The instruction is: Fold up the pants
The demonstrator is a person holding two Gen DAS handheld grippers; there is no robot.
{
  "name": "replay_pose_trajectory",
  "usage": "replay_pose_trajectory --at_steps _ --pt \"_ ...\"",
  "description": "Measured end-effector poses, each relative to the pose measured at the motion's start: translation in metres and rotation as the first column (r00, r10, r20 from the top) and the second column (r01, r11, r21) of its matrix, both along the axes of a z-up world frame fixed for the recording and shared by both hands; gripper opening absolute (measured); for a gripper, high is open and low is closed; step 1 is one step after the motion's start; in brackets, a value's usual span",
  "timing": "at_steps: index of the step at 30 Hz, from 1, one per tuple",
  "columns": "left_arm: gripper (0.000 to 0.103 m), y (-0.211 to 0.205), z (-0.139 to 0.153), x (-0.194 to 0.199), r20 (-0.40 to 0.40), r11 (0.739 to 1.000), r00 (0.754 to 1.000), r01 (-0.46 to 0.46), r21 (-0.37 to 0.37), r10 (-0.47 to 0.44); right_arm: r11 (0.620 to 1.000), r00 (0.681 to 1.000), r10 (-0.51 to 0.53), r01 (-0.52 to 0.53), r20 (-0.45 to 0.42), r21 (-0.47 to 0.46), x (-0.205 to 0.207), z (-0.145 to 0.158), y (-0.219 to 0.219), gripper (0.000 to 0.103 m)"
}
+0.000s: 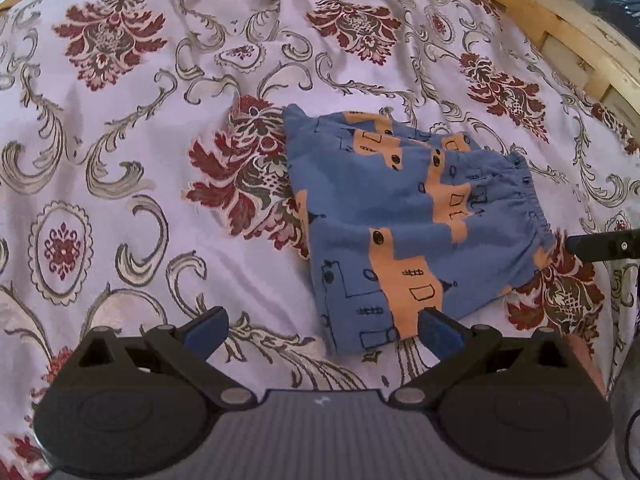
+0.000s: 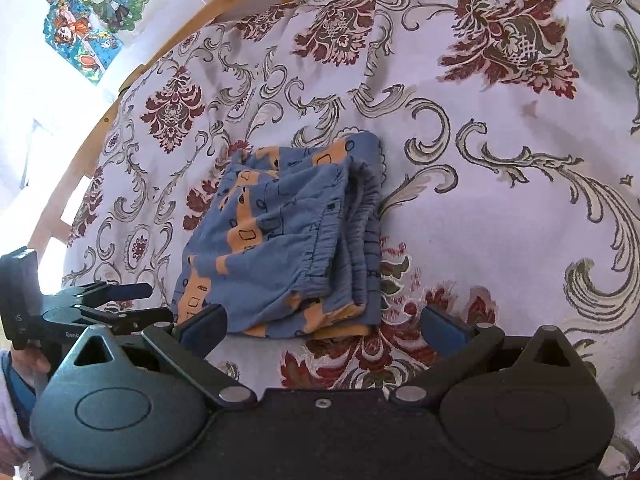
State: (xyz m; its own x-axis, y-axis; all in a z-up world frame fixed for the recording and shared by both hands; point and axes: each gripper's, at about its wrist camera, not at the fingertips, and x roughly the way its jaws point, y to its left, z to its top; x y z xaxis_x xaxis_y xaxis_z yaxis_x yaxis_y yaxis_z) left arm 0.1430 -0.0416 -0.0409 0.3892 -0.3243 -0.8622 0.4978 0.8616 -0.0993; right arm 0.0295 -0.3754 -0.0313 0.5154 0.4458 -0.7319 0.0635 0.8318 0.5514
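Note:
The blue pants with orange shapes lie folded into a compact stack on the floral bedspread. In the right wrist view the same pants show several layers, the elastic waistband on top. My left gripper is open just short of the stack's near edge, its right fingertip at the cloth's corner. My right gripper is open too, its fingertips flanking the near edge of the stack and holding nothing. The left gripper shows from the side at the left of the right wrist view.
A wooden bed frame curves along the bedspread's far right edge, and shows as a rail in the right wrist view. Colourful cartoon pictures hang on the wall behind. A hand holds the left gripper.

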Motion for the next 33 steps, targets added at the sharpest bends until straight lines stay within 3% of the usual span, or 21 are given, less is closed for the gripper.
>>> replay_pose_trajectory --at_steps 6,11,15,19,26,33 --pt "0.103 0.000 -0.001 0.003 -0.007 1.000 1.000 -0.009 -0.003 0.009 1.000 0.999 0.028 -0.027 0.023 -0.012 0.010 -0.002 -0.002 0.102" --pt "0.103 -0.001 0.000 0.005 0.029 1.000 1.000 -0.012 -0.007 0.012 0.998 0.999 -0.008 0.005 0.050 0.055 0.015 -0.014 -0.007 0.102" --pt "0.103 0.001 0.002 0.013 0.073 0.993 0.996 -0.042 -0.111 0.050 0.997 0.992 -0.017 0.008 0.122 0.077 0.022 -0.015 -0.013 0.102" --pt "0.103 -0.005 -0.005 0.028 0.062 0.983 0.995 -0.070 -0.170 0.082 0.991 0.985 -0.033 0.011 0.167 0.133 0.030 -0.022 -0.021 0.102" --pt "0.103 -0.010 -0.023 0.051 0.011 0.968 0.990 -0.133 -0.215 0.138 0.978 0.974 -0.055 0.008 0.219 0.211 0.051 -0.037 -0.031 0.102" --pt "0.103 -0.013 -0.025 0.049 0.012 0.969 0.994 -0.101 -0.226 0.107 0.977 0.976 -0.049 0.004 0.210 0.213 0.051 -0.042 -0.028 0.088"
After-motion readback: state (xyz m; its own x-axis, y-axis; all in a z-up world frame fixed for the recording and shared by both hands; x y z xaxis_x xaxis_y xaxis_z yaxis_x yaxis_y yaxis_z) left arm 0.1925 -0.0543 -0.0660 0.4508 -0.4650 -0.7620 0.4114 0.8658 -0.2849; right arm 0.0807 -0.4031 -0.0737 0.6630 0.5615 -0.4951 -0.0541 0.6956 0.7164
